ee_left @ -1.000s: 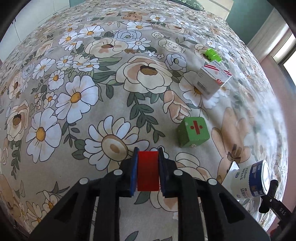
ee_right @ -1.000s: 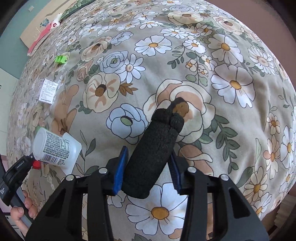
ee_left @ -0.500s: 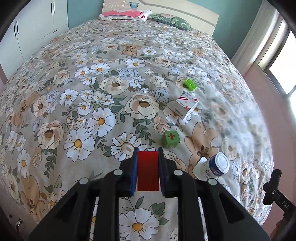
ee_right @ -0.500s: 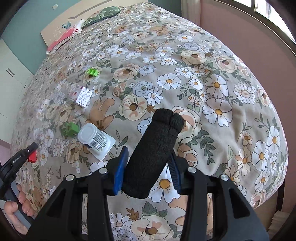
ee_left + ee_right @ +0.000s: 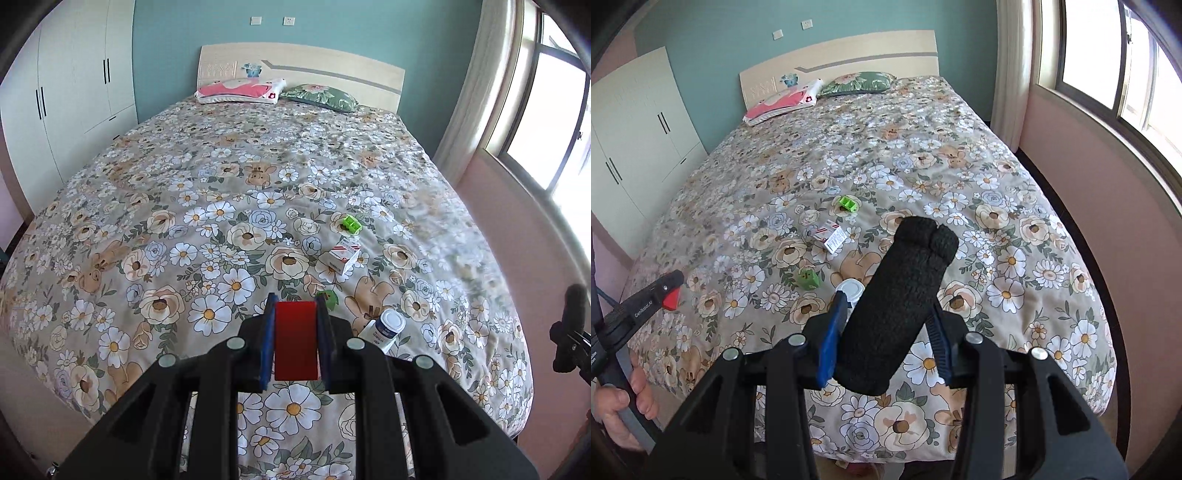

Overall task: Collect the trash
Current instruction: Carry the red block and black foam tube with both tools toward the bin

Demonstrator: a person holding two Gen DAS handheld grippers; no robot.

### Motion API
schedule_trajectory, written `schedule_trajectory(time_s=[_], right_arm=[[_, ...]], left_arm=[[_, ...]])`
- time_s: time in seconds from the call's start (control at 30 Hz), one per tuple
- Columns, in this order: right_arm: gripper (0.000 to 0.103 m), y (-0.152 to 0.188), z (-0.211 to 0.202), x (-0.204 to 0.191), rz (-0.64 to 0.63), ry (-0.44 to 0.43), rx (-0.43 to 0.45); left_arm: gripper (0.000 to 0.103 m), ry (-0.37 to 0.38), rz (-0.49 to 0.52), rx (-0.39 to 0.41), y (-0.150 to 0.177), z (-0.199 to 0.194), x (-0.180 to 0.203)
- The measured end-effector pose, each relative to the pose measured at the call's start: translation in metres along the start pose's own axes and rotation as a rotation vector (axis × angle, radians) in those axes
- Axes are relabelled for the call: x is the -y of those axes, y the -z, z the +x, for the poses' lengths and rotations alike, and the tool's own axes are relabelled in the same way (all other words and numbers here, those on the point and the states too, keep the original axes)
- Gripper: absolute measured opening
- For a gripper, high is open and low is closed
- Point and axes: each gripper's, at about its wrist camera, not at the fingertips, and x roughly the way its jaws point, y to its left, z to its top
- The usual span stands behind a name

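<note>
Left gripper [image 5: 296,345] clamped on a red block [image 5: 295,339], its lower end hidden between the pads, right gripper [image 5: 884,332] clamped on a black foam roll [image 5: 897,306], white bottle [image 5: 850,290] half hidden behind it, green cube [image 5: 328,297] partly covered, small carton [image 5: 343,256] on the floral bedspread [image 5: 184,221].

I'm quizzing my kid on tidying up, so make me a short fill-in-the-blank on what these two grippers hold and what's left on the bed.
1. The left gripper is clamped on a flat block coloured ____.
2. The right gripper grips a foam roll coloured ____.
3. The white bottle on the bed lies on its ____.
4. Farthest up the bed among the loose items is the bright ____ clip.

Missing words: red; black; side; green
</note>
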Motion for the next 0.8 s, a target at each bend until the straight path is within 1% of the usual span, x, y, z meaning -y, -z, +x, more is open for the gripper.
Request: schedule_trajectory(time_s=[0.2, 0.4, 0.5, 0.57, 0.67, 0.8], right_arm=[[0.044, 0.001, -0.072, -0.026, -0.088, -0.020, 0.097], [0.044, 0.011, -0.135, -0.046, -0.163, -0.041, 0.168], [0.044, 0.022, -0.159, -0.053, -0.198, -0.056, 0.195], [0.044, 0.031, -0.172, -0.056, -0.218, -0.071, 0.208], [0.044, 0.048, -0.188, -0.060, -0.245, -0.094, 0.224], [0.044, 0.075, -0.204, -0.065, -0.306, -0.104, 0.244]], left_arm=[[0.022, -0.013, 0.042, 0.084, 0.003, -0.072, -0.003], [0.022, -0.015, 0.101, 0.180, 0.014, -0.147, -0.002], [0.022, -0.003, 0.129, 0.212, 0.029, -0.177, -0.002], [0.022, 0.020, 0.142, 0.211, 0.040, -0.190, -0.002], [0.022, 0.036, 0.177, 0.225, 0.058, -0.210, -0.001], [0.022, 0.044, 0.225, 0.273, 0.084, -0.237, -0.004]])
